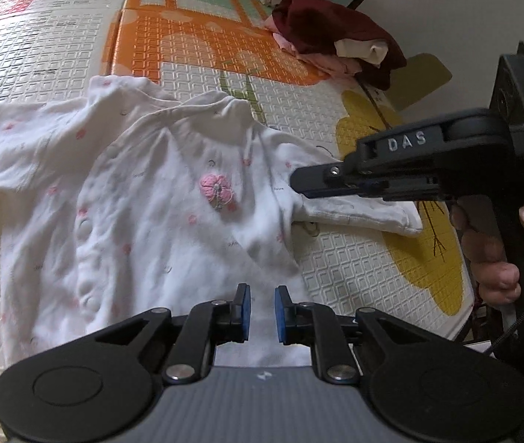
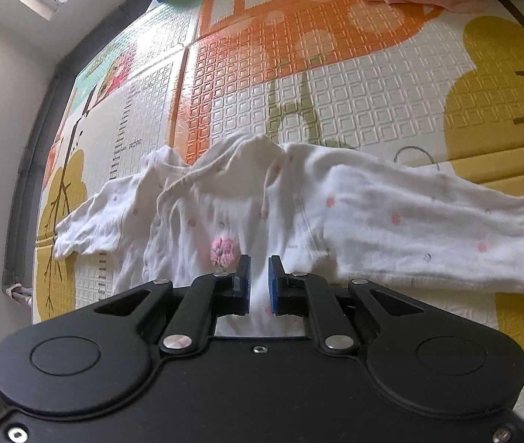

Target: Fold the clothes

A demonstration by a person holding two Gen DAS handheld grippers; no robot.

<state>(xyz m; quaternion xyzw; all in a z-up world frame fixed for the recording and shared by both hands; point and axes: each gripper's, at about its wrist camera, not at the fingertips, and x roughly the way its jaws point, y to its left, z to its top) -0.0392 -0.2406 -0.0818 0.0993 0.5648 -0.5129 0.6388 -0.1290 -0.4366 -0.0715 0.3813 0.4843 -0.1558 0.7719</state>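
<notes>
White baby romper point(image 1: 143, 199) lying spread on play mat point(image 1: 354, 258) for folding; we're hovering L gripper point(image 1: 262, 312) and R gripper point(image 2: 259, 284), both narrow, empty.

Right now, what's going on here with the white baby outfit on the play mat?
A person holds a gripper in each hand over a white baby outfit spread face up on the play mat, sleeves out to both sides. The left gripper and the right gripper hang above its lower body with a narrow gap between the pads and nothing in them. No fold is made yet. A pile of clothes waits farther back.
</notes>
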